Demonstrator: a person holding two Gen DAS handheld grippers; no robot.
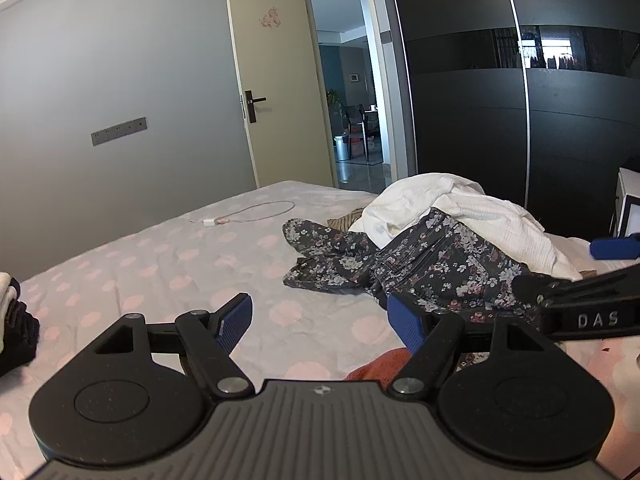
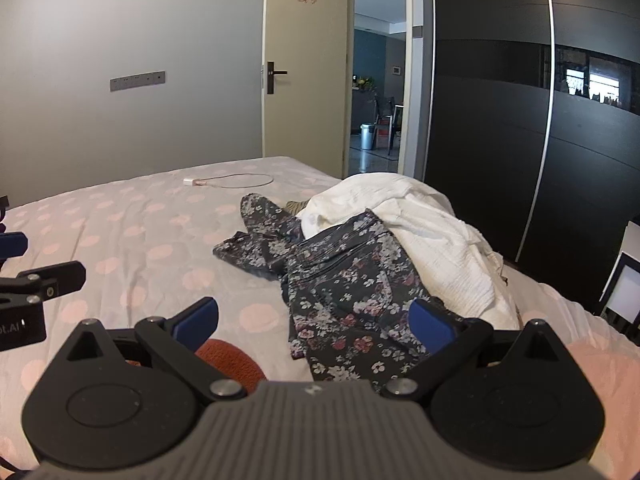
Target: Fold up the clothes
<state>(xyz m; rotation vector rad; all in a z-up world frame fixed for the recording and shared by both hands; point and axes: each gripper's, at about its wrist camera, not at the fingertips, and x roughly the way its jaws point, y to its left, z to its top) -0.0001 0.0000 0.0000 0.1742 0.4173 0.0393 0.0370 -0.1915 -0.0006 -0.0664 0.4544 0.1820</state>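
Far left edge, a stack of folded clothes (image 1: 12, 316) sits on the bed (image 1: 132, 256); we'd avoid dragging anything across it. Left gripper (image 1: 320, 322) hovers low over the sheet, jaws wide, holding nothing. A charger cable (image 2: 236, 180) lies further back, well apart from the pile, low snag risk unless we fling fabric that way. An orange cloth (image 2: 234, 360) sits just under both grippers, partly hidden, so we could pinch it by accident on the way down. Right gripper (image 2: 314, 322) also has jaws spread wide and empty, its right finger over the floral trousers (image 2: 344, 288). Those lie crumpled, one leg twisted toward the left, waistband end tucked under the white garment (image 2: 420, 232). Main risk as we see it: pulling the trousers drags the white piece along, or we grab a single layer and the legs stay twisted, giving a crooked fold.
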